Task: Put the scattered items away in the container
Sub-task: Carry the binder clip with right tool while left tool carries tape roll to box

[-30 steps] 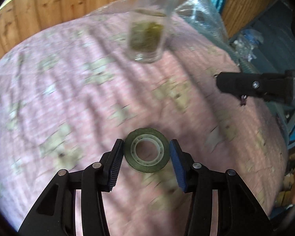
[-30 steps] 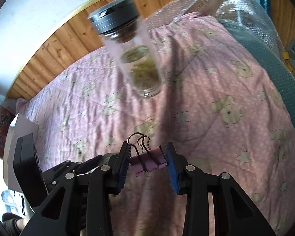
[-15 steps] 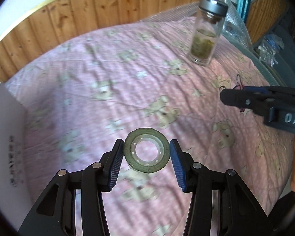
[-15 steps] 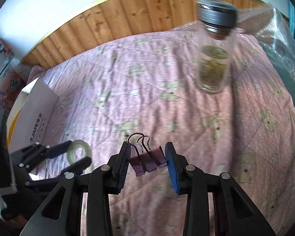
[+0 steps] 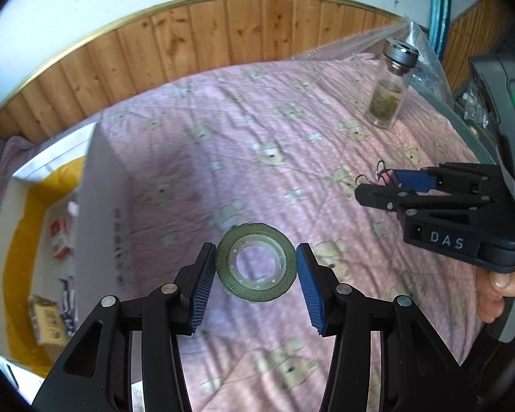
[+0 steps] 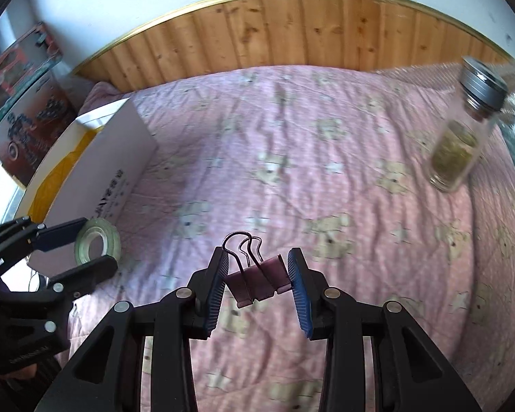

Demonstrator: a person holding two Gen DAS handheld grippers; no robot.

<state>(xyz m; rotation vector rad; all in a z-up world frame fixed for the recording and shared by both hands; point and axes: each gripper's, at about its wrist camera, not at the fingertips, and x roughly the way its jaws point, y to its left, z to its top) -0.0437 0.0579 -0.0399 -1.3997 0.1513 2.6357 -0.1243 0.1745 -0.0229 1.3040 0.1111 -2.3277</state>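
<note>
The left tool (image 5: 255, 269) grips a round roll of clear tape on a greenish core (image 5: 256, 267) by its rim, flat face toward the camera, held above the pink bear-print quilt on the bed (image 5: 292, 158). The right tool (image 6: 257, 273) pinches a purple metal binder clip with black wire handles (image 6: 257, 278) between its blue pads, handles pointing up and away.

To the left of both stands the open white cardboard box with a yellow lining (image 5: 96, 206), its near wall printed with small text. Inside lie a red-and-white packet (image 5: 60, 237), a tan packet (image 5: 48, 319) and other small items too blurred to tell.

Far right on the quilt, a clear glass jar with a grey metal lid (image 5: 389, 89) stands upright, partly filled with olive-green dried matter.
</note>
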